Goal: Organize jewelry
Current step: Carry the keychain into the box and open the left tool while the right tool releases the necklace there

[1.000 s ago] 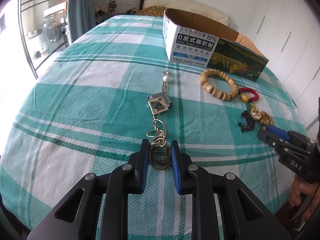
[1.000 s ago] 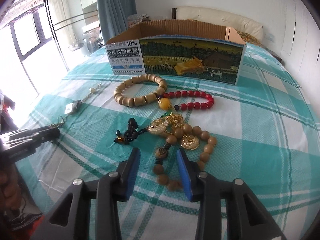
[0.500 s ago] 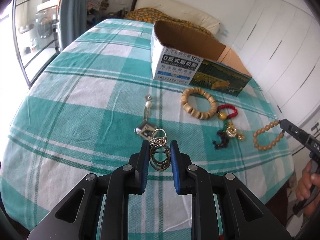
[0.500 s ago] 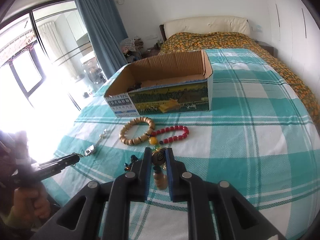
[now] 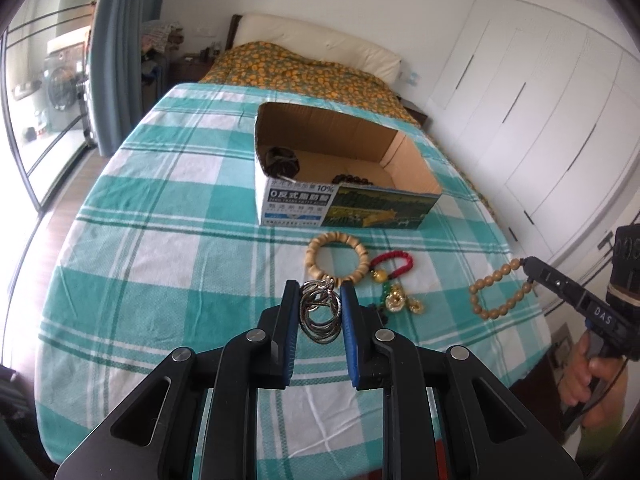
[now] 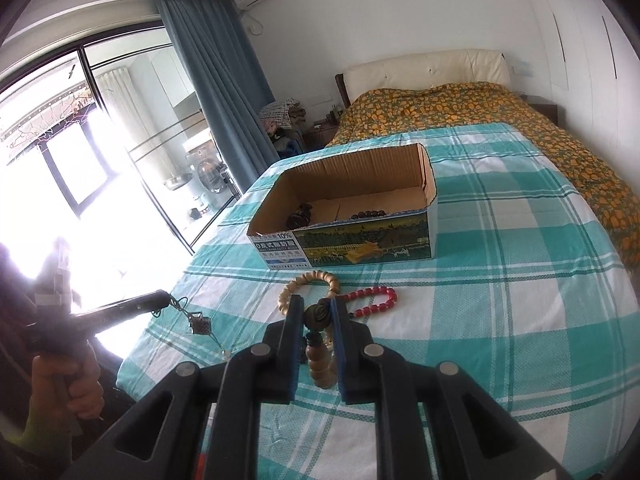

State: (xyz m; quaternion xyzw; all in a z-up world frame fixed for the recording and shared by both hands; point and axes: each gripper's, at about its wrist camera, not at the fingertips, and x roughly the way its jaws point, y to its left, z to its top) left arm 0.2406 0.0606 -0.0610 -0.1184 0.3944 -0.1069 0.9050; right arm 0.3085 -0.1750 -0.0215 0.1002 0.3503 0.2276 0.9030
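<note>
My left gripper (image 5: 320,304) is shut on a silver key chain (image 5: 320,314) and holds it above the bed; in the right wrist view its chain and square charm (image 6: 200,323) hang from the tips. My right gripper (image 6: 317,318) is shut on a brown bead bracelet (image 6: 320,360), which dangles in the left wrist view (image 5: 500,294). An open cardboard box (image 5: 340,200) stands ahead with dark beads (image 5: 352,179) inside. A wooden bead bracelet (image 5: 336,256), a red bead bracelet (image 5: 394,264) and a gold charm (image 5: 396,302) lie in front of the box.
The checked teal and white sheet (image 5: 160,240) covers the bed. An orange patterned quilt (image 6: 500,108) lies behind the box. Wardrobe doors (image 5: 540,120) stand to the right, a window and blue curtain (image 6: 208,92) to the left.
Both grippers have risen from the sheet. The left one lifted the key chain off the bed. The right one closed on the brown bead bracelet and lifted it.
</note>
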